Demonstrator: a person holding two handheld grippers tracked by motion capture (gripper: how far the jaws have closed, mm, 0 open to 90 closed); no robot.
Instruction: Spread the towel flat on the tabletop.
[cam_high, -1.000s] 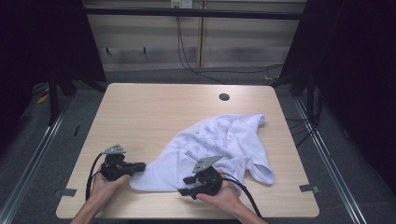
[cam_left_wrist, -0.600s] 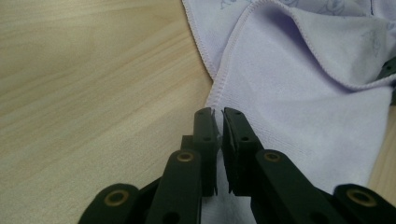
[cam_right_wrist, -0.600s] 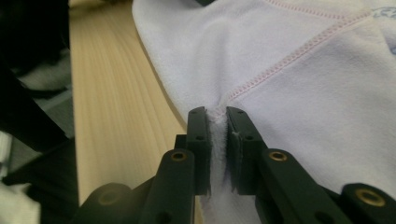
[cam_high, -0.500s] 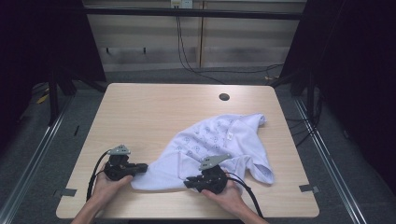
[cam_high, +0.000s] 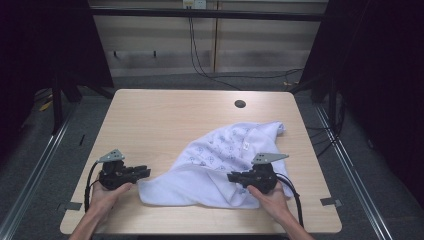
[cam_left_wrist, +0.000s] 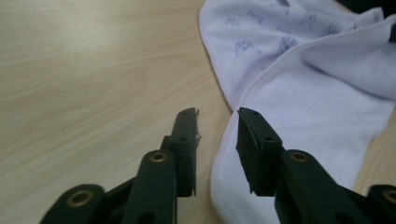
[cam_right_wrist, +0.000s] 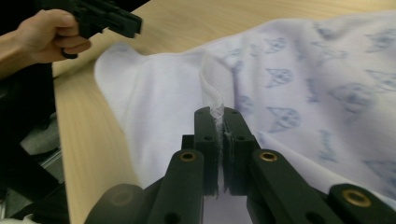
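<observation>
Clearly the cloth (cam_high: 220, 165) looks soft, light and floppy, so grab its hem; right gripper (cam_right_wrist: 220, 116) pinches a fold, left gripper (cam_left_wrist: 217, 126) just spread apart, nothing between its jaws

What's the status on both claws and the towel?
Right claw shut on the towel edge. Left claw just opened, empty beside the corner. Table ahead unobstructed.
</observation>
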